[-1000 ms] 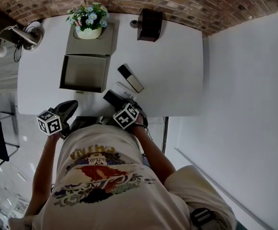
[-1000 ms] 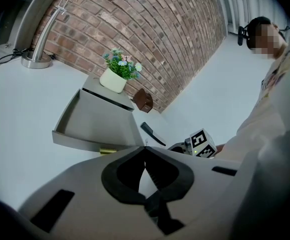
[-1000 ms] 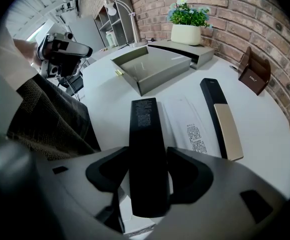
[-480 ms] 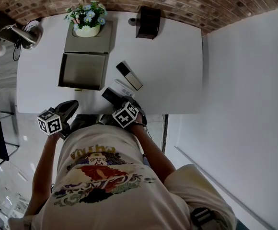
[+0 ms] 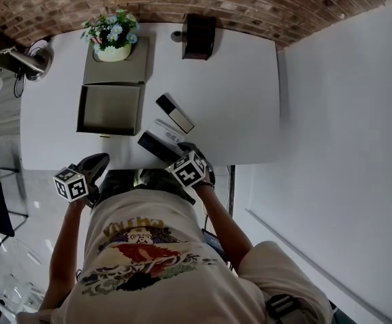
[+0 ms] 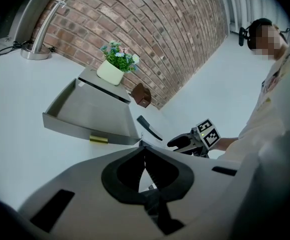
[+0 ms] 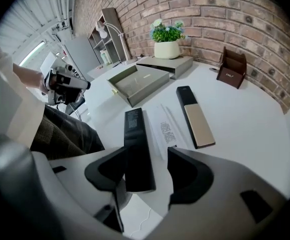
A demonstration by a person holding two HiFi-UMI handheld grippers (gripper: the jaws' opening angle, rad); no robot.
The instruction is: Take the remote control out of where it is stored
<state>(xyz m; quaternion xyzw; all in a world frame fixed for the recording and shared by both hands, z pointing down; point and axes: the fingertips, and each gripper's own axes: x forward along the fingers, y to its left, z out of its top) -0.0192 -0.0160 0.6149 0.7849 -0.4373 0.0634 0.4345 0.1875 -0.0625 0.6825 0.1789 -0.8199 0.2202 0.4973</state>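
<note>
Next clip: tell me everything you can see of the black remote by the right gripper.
The black remote is a long, flat, matte slab, plastic by the look. It has a patch of pale print near its far end and no buttons showing. It lies flat on the white table beside a white printed strip, pointing toward the open grey tray. Its near end sits between the jaws of the right gripper, which have just been opening. The right jaw stands clear of it, so it is not gripped.
</note>
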